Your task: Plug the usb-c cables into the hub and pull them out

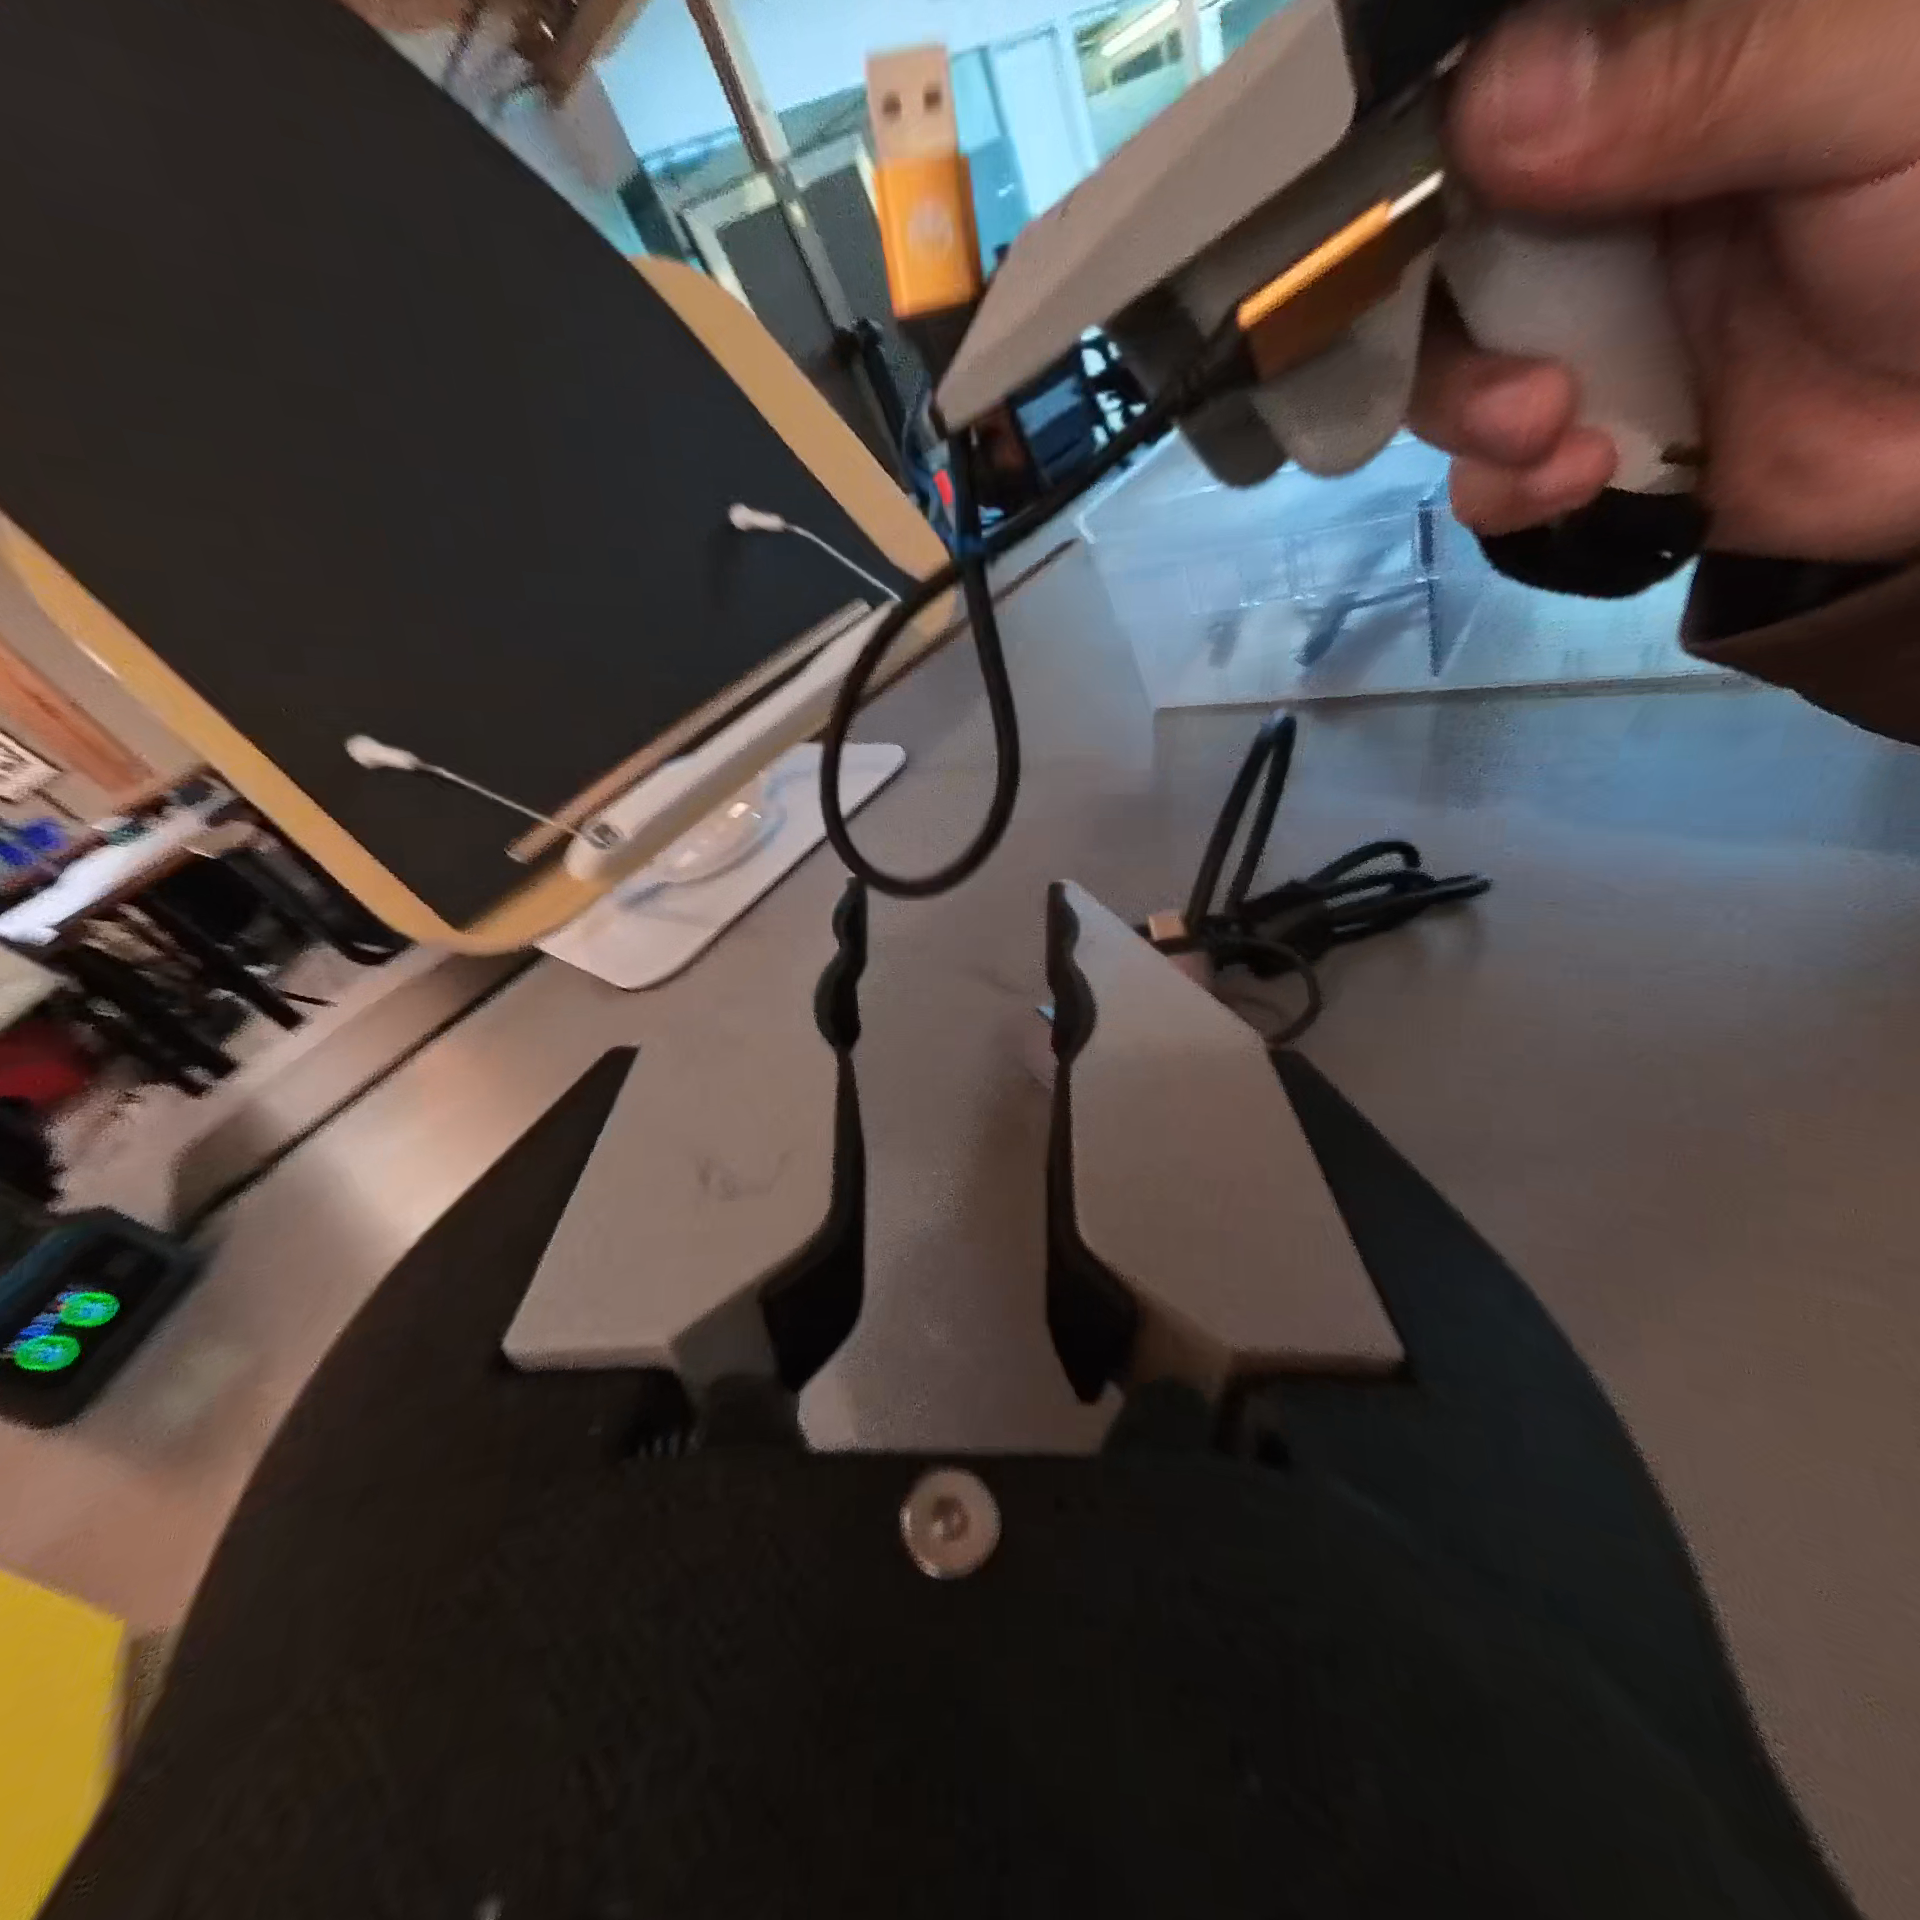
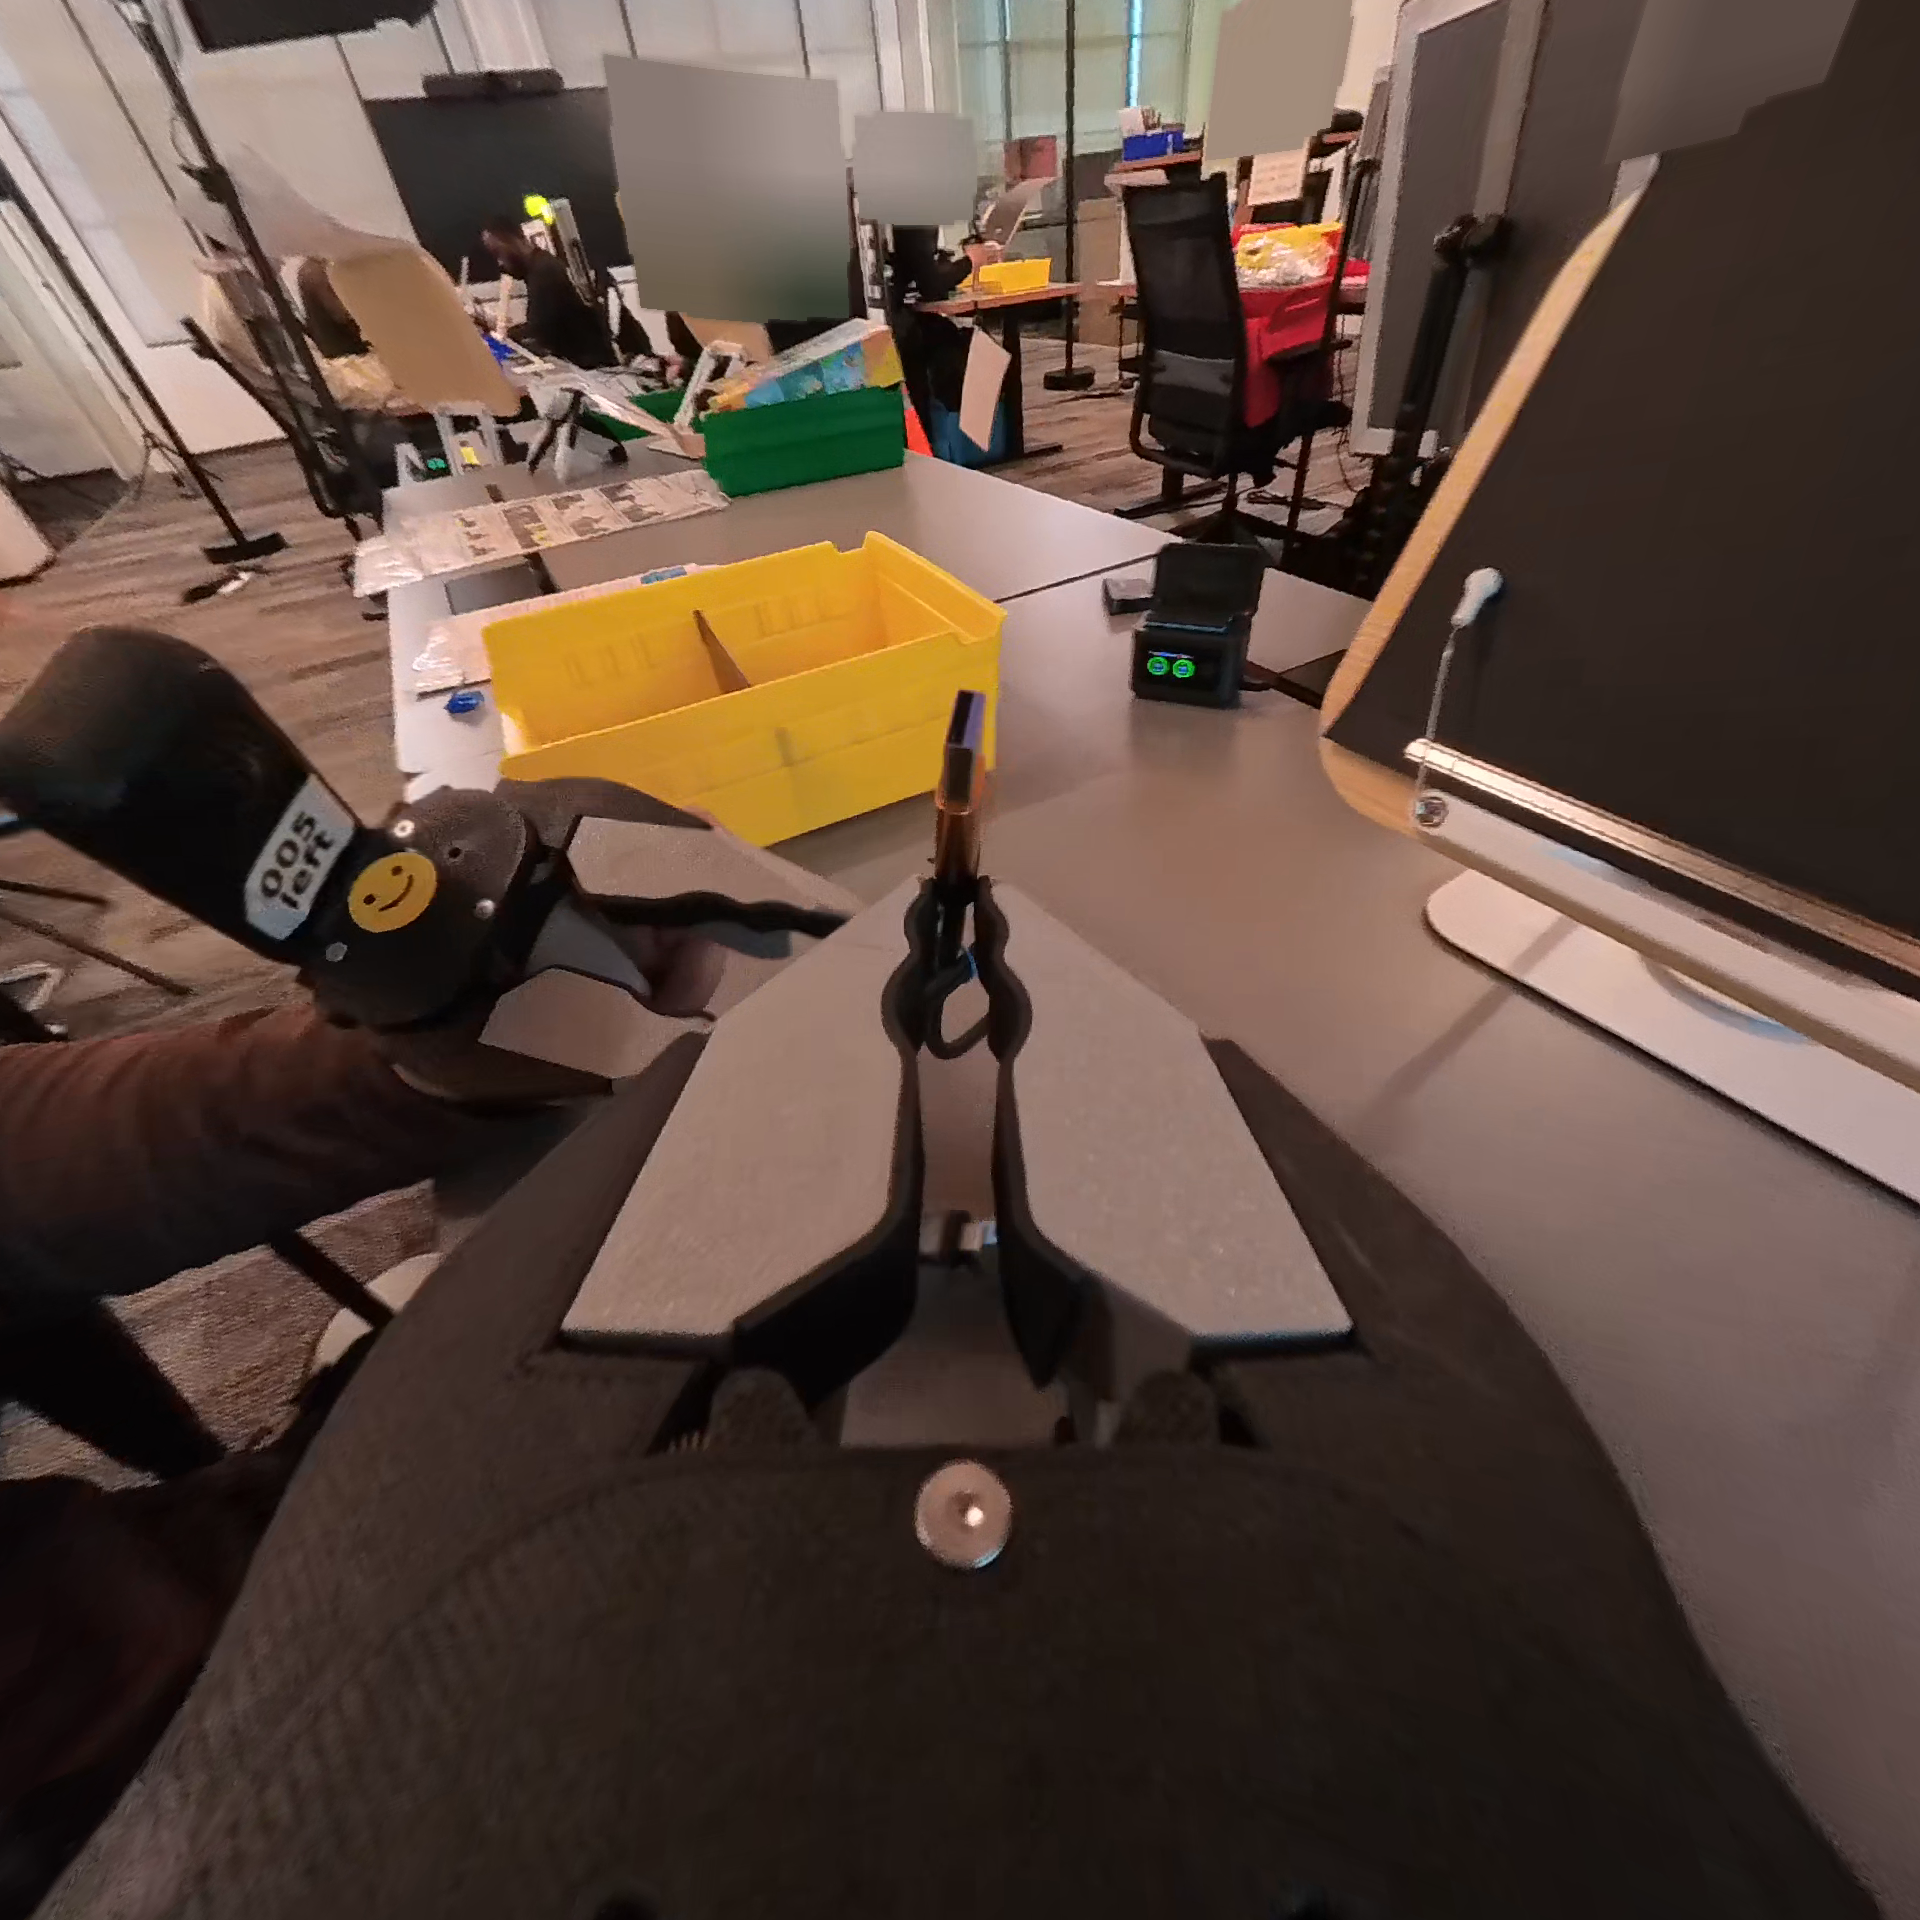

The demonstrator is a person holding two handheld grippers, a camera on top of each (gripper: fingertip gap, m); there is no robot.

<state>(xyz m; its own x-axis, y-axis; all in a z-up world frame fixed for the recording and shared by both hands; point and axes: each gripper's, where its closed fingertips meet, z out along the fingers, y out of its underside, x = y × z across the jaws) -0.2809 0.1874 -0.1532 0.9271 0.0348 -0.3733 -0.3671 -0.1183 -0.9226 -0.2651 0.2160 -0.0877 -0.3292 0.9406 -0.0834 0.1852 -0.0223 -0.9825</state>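
My right gripper [image 2: 951, 914] is shut on a short black usb cable just below its orange plug [image 2: 961, 790], which sticks up past the fingertips. The cable loops back between the fingers [image 2: 956, 1023]. In the left wrist view the right gripper [image 1: 945, 416] is high at the upper right, held by a hand, with the plug [image 1: 925, 197] pointing up and the cable loop [image 1: 935, 779] hanging down. A second orange plug [image 1: 1340, 281] shows near its base. My left gripper [image 1: 956, 935] is open and empty just under the loop. It also shows in the right wrist view [image 2: 717, 966]. I cannot make out the hub.
A bundle of black cables [image 1: 1340, 904] lies on the grey table [image 1: 1558, 1143] to the right. A monitor [image 1: 364, 416] on a white stand [image 2: 1621, 966] is close by. A yellow bin [image 2: 748, 675] and a small black device with green lights [image 2: 1184, 644] stand farther off. Left tips to right tips: about 8 cm.
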